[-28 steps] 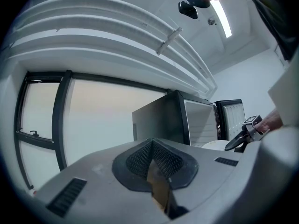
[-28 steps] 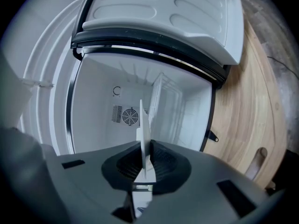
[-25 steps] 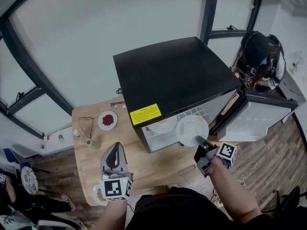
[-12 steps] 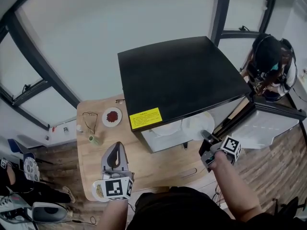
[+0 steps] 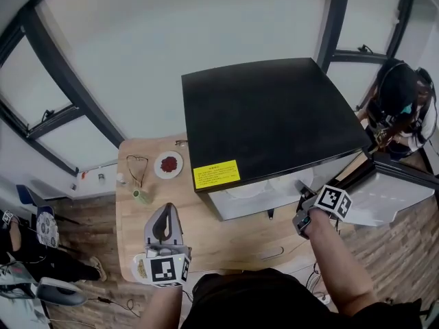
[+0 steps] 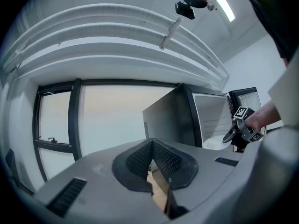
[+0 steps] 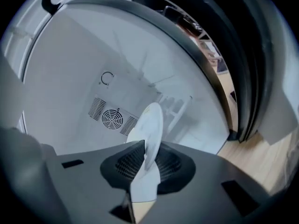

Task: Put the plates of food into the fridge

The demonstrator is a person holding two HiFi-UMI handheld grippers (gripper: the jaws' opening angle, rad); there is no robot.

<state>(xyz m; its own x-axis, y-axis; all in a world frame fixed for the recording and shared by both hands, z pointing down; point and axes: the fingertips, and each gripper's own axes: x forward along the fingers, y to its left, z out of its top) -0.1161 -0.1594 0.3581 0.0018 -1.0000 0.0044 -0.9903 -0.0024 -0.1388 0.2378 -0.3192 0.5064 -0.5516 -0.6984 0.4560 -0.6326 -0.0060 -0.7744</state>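
A black-topped mini fridge [image 5: 274, 115] stands on the wooden table with its door [image 5: 394, 196] swung open to the right. My right gripper [image 5: 300, 188] reaches into its opening, shut on a white plate [image 5: 287, 182] by the rim. In the right gripper view the plate [image 7: 152, 123] stands edge-on between the pads [image 7: 133, 162], inside the white fridge cavity. Its jaws have just been opening slightly, with the plate still between them. Another white plate [image 5: 244, 190] sits inside the fridge. My left gripper [image 5: 163, 226] hovers shut and empty above the table's near left. A plate of red food [image 5: 169, 164] lies at the back left.
A plate with food [image 5: 139, 270] sits at the table's near-left edge under my left gripper's cube. Glasses [image 5: 136, 167] and a small green object [image 5: 142, 196] lie near the red plate. A person [image 5: 403, 105] stands behind the fridge door.
My right gripper has carried the white plate forward, from in front of the fridge into its opening under the black top. The left gripper has stayed in place.
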